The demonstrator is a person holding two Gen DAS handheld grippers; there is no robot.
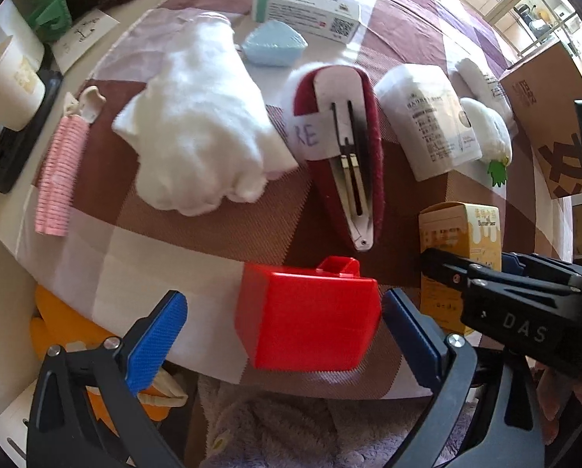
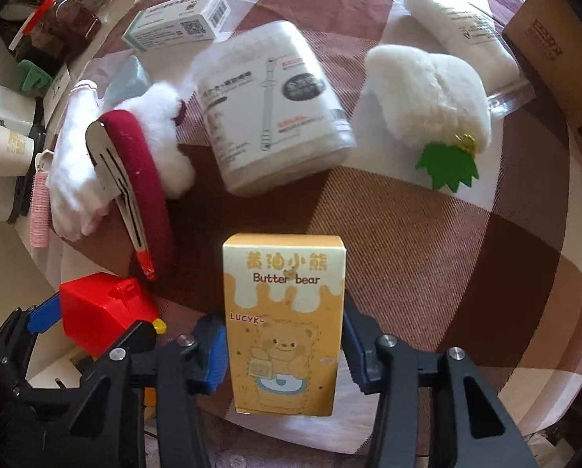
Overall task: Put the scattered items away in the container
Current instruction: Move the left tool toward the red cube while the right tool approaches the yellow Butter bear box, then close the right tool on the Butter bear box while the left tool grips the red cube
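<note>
1. The counter (image 2: pixel 427 253), under a brown, white and lilac checked cloth, carries the scattered items; a cardboard box (image 2: pixel 564 62) stands at its far right edge
2. A clear tub of cotton swabs (image 2: pixel 275 105) lies on its side mid-counter, with a white cotton glove (image 1: pixel 197 117) well to its left
3. A fluffy white plush clip with a green felt leaf (image 2: pixel 431 105) lies right of the tub
4. A dark red Santa-hat hair clip (image 1: pixel 345 144) lies between glove and tub, metal side up
5. The yellow "Butter bear" box (image 2: pixel 283 312) stands upright near the counter's front edge; the right hand-held gripper (image 2: pixel 285 355) has both blue pads against its sides, holding it
6. The red plastic block (image 1: pixel 310 312) sits just left of that box; the left hand-held gripper (image 1: pixel 287 335) straddles it with jaws wide, pads clear of it
7. A green-and-white medicine carton (image 1: pixel 306 7) and a pale blue case (image 1: pixel 275 45) lie at the far side
</note>
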